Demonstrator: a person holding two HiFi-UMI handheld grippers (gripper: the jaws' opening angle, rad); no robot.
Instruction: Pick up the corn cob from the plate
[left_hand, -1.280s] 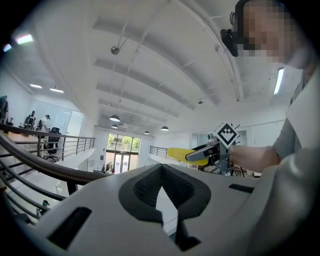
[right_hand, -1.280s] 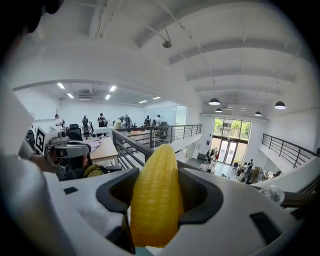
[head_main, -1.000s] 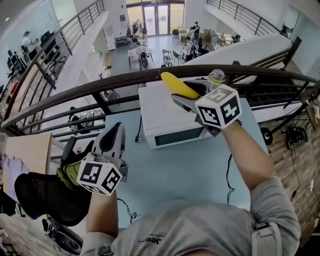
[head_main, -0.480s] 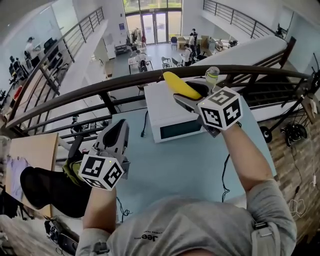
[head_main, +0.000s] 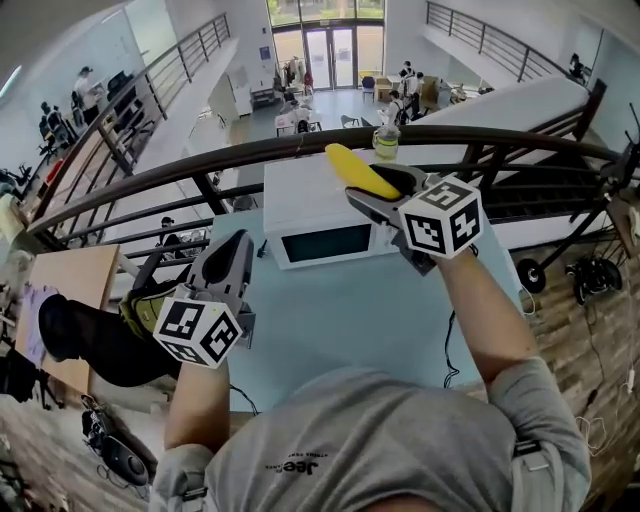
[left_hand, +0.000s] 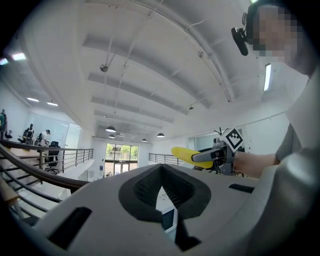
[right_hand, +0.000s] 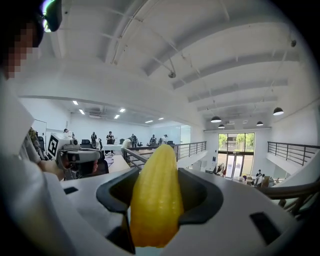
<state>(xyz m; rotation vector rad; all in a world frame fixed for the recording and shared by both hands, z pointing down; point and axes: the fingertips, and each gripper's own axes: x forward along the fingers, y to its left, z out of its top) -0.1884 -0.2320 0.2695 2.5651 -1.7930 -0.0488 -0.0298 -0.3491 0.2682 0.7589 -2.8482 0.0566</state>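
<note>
The corn cob (head_main: 358, 170) is yellow and smooth and sticks out forward from my right gripper (head_main: 376, 186), which is shut on it and held up over the white microwave (head_main: 315, 225). In the right gripper view the corn cob (right_hand: 156, 195) fills the gap between the dark pads. My left gripper (head_main: 232, 256) hangs at the table's left edge, its jaws together with nothing between them. From the left gripper view, the corn cob (left_hand: 189, 155) and the right gripper (left_hand: 216, 155) show to the right. No plate is in view.
A light blue table (head_main: 370, 320) carries the microwave, with a glass jar (head_main: 386, 142) on top of it. A dark curved railing (head_main: 230, 160) runs just behind the table, with a drop to a lower floor beyond. A black chair (head_main: 95, 345) stands at the left.
Both grippers have travelled sideways over the table with the person, the corn still in the right one. The microwave and jar now sit further left in the head view.
</note>
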